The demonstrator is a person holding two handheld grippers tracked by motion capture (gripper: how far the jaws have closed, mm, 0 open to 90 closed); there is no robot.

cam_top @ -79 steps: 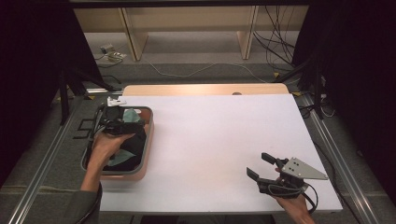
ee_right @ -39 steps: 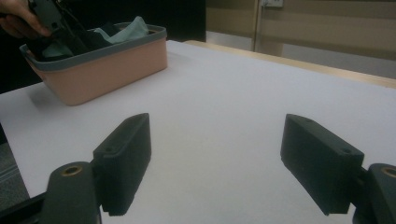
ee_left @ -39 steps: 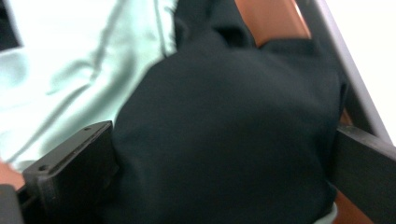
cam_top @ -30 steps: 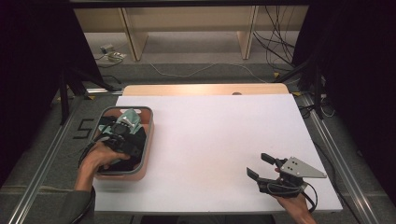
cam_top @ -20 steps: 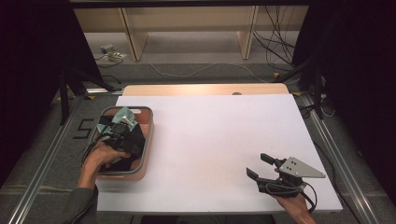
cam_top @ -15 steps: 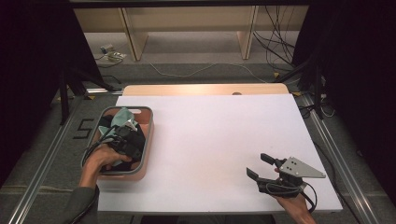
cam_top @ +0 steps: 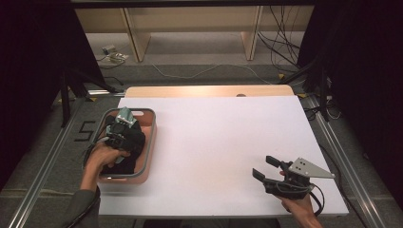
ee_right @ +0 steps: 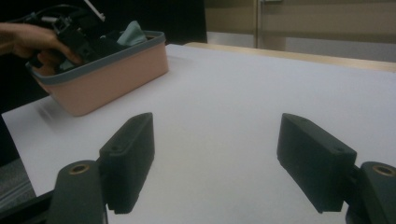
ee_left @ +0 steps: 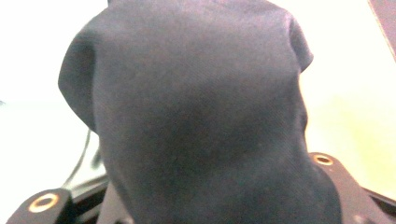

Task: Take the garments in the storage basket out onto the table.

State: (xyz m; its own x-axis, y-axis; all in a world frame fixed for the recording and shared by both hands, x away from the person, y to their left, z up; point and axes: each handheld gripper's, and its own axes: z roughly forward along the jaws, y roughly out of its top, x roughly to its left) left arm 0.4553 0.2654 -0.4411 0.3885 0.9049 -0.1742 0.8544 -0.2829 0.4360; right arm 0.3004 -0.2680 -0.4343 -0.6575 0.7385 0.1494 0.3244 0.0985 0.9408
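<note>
At nine o'clock on the table (cam_top: pixel 214 142), the left tool (cam_top: pixel 124 135) has just clamped dark cloth (ee_left: pixel 196 116) to lift it from the basket (cam_top: pixel 151 142), while the right tool (ee_right: pixel 217 163) rests wide open, empty.

The pink plastic basket with a grey rim (cam_top: pixel 150 142) stands on the white-topped counter (cam_top: pixel 218 137) at its left edge, near the front. In the basket lie a dark cloth (cam_top: pixel 124 164) toward the front and a pale green cloth (cam_top: pixel 126 114) at the back; the left hand-held gripper (cam_top: pixel 121 137) sits over the basket between them, its jaws having just been closing with dark cloth bunched between them. The right hand-held gripper (cam_top: pixel 263 167) rests at the counter's front right corner, well apart from the basket, with bare counter between.
</note>
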